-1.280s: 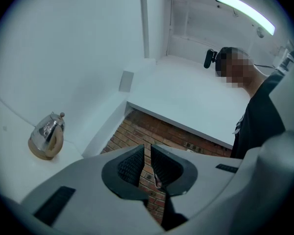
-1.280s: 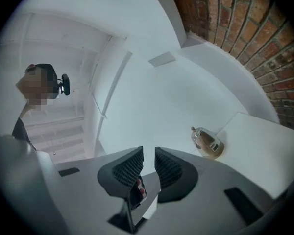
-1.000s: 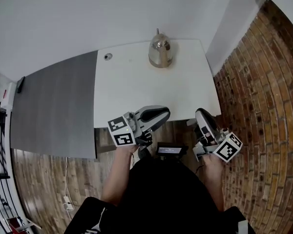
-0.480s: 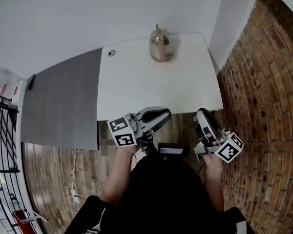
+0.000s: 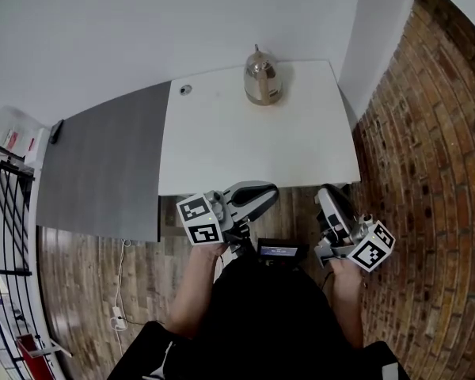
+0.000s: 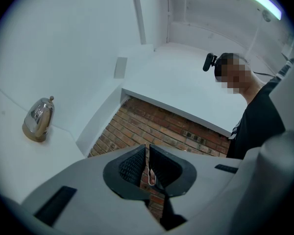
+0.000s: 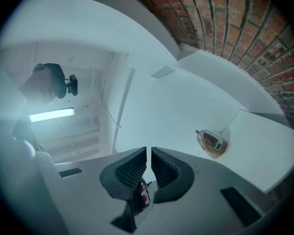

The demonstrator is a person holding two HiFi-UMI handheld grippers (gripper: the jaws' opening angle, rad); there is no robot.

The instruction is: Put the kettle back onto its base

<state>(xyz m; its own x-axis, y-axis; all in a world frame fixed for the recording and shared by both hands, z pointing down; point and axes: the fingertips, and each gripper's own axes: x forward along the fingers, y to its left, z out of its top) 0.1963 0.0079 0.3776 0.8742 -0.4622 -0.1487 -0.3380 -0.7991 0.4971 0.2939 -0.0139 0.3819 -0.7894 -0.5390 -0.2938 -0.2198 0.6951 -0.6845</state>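
Note:
A shiny metal kettle (image 5: 262, 77) stands upright at the far edge of the white table (image 5: 245, 149). It also shows in the left gripper view, where the kettle (image 6: 38, 119) is far off at the left, and in the right gripper view, where the kettle (image 7: 213, 143) is at the right. I cannot make out a separate base under it. My left gripper (image 5: 261, 194) and right gripper (image 5: 326, 196) hang over the floor just short of the table's near edge, far from the kettle. The left gripper (image 6: 147, 150) and the right gripper (image 7: 149, 153) are both shut with nothing between their jaws.
A grey tabletop (image 5: 103, 172) adjoins the white table on the left. A small round fitting (image 5: 185, 89) sits near the white table's far left corner. A brick wall (image 5: 412, 133) runs along the right, a black metal rack (image 5: 0, 236) stands at the far left.
Both grippers have drawn back from over the table's near edge toward the person. The kettle has stayed in its place.

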